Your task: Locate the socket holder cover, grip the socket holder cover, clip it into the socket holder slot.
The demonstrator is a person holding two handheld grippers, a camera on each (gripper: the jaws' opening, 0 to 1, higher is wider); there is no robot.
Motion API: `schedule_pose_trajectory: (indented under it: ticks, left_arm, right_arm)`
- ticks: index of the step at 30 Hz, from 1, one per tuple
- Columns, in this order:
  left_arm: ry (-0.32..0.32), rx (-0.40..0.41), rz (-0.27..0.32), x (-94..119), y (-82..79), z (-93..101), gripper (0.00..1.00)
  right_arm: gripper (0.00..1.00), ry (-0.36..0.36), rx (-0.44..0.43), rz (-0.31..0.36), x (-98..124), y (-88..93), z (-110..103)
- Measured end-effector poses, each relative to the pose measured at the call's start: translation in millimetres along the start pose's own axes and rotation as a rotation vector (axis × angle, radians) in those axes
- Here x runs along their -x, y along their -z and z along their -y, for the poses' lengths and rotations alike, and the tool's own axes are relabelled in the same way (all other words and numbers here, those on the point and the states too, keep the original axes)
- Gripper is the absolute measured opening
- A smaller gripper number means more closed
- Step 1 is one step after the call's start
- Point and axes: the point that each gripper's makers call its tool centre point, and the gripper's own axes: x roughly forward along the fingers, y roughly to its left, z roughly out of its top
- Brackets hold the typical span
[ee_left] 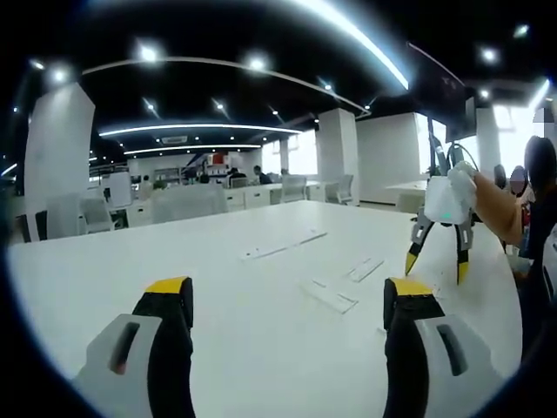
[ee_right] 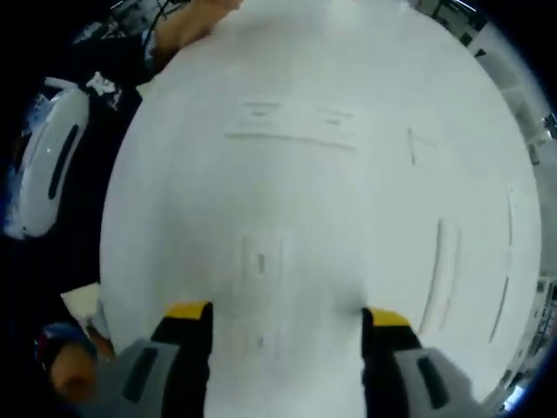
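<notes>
Hovering my open, empty right gripper (ee_right: 285, 320) over the table (ee_right: 348, 52), I see the socket holder cover (ee_right: 261, 259) lower centre between my jaws, long axis running away from me; nearer than my open left gripper (ee_left: 290, 296).

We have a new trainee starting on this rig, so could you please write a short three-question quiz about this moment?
1. True or false: the left gripper grips a white part.
2. In the right gripper view, the right gripper hovers above: A) a chair, B) the white table, C) a shelf.
3. Fill in: flat white parts lie on the ____.

Key: 1 false, its jaws stand apart and empty; 2 B; 3 table.
</notes>
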Motion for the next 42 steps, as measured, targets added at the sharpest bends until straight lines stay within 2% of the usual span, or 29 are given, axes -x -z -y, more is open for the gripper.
schedule_pose_trajectory:
  ticks: [11,16,42]
  left_arm:
    - [0.004,-0.005,-0.012,-1,2.4,1.9,0.89]
    - [0.005,-0.008,-0.012,0,2.2,2.4,0.89]
    - [0.016,-0.012,-0.013,-1,2.2,3.5,0.88]
  right_arm:
    - [0.62,0.003,-0.018,0.013,1,-0.4,4]
    - [0.46,0.002,0.015,-0.005,3,0.8,-1]
    - [0.41,0.000,0.023,-0.029,1,-0.5,-6]
